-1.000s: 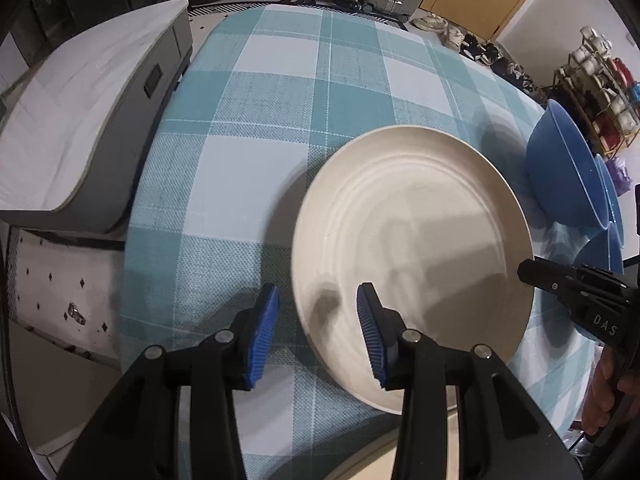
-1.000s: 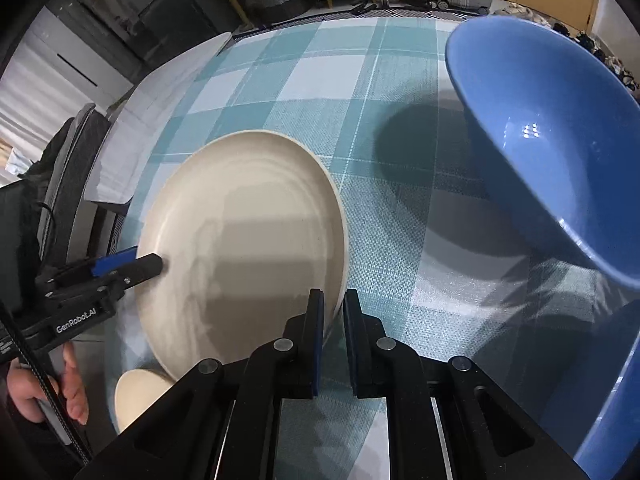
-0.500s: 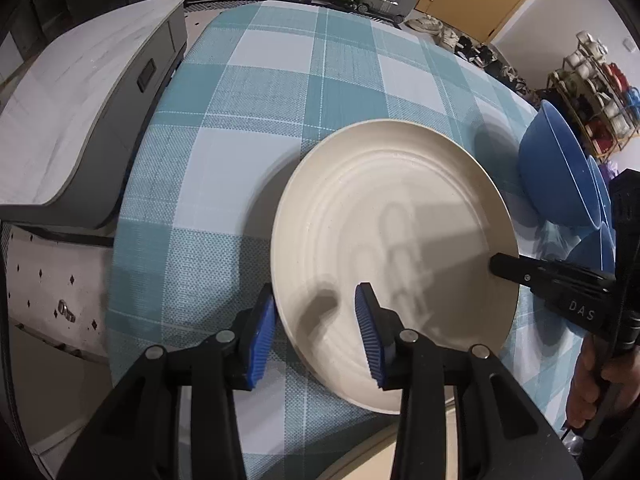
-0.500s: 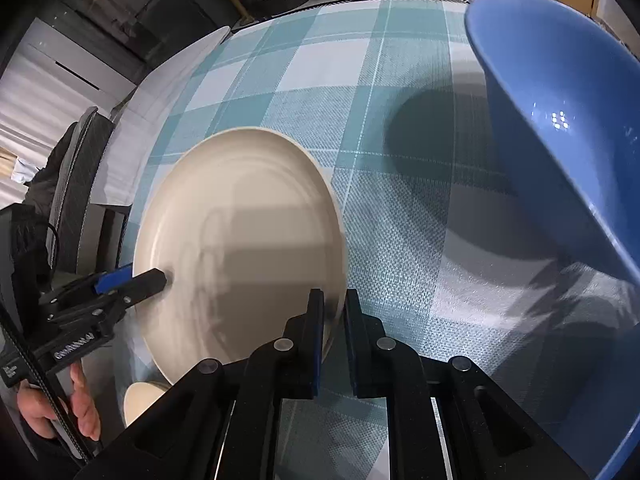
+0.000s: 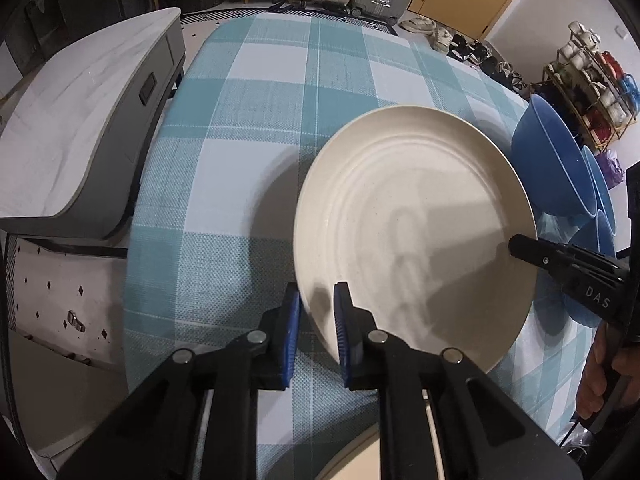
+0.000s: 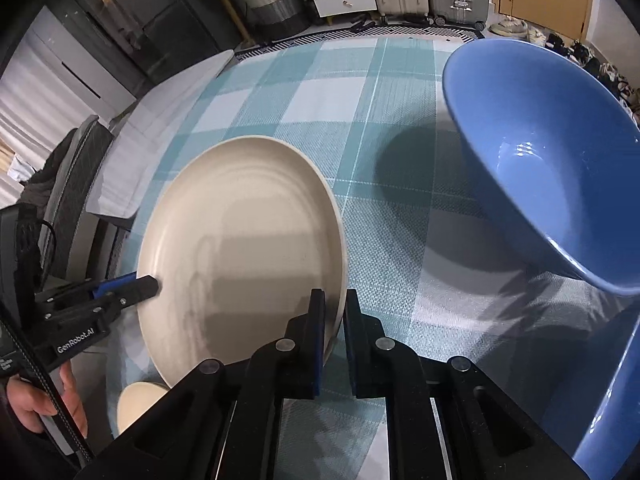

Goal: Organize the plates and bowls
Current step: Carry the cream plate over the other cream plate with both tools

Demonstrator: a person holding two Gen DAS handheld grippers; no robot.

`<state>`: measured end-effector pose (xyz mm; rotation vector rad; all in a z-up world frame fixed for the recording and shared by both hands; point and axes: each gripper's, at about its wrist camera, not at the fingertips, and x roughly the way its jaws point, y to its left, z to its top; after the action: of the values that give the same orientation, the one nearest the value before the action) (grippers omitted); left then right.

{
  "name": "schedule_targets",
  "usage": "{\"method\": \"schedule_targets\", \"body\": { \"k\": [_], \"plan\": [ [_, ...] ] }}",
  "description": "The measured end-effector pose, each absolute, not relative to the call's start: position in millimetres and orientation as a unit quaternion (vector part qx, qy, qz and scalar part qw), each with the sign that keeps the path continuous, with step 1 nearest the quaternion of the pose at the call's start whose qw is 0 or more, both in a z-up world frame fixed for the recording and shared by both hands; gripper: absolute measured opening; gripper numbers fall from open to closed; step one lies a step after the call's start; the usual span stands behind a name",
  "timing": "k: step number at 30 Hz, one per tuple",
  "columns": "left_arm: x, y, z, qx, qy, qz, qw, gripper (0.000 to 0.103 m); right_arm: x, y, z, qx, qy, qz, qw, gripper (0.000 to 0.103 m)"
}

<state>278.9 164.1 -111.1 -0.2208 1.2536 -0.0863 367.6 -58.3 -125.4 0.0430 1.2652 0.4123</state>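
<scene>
While both our grippers, left gripper (image 5: pixel 316 312) and right gripper (image 6: pixel 334 316), clamped opposite rims of the cream plate (image 5: pixel 412 236) lifted over the checked cloth (image 5: pixel 280 92), we judged stacking next, needing a level carry.

Left gripper (image 5: pixel 316 312) clamped on cream plate (image 5: pixel 416 232) rim; right gripper (image 5: pixel 520 246) pinching opposite rim; blue bowls (image 5: pixel 552 172) near table's (image 5: pixel 256 120) right edge.
</scene>
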Motion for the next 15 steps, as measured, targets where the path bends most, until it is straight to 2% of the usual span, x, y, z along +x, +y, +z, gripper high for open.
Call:
{"method": "schedule_targets", "body": {
  "k": [15],
  "plan": [
    [277,165,-84,-0.125,0.565,-0.04,0.815,0.014,361,-75,-104,0.066,0.572,0.196,0.794,0.009]
  ]
}}
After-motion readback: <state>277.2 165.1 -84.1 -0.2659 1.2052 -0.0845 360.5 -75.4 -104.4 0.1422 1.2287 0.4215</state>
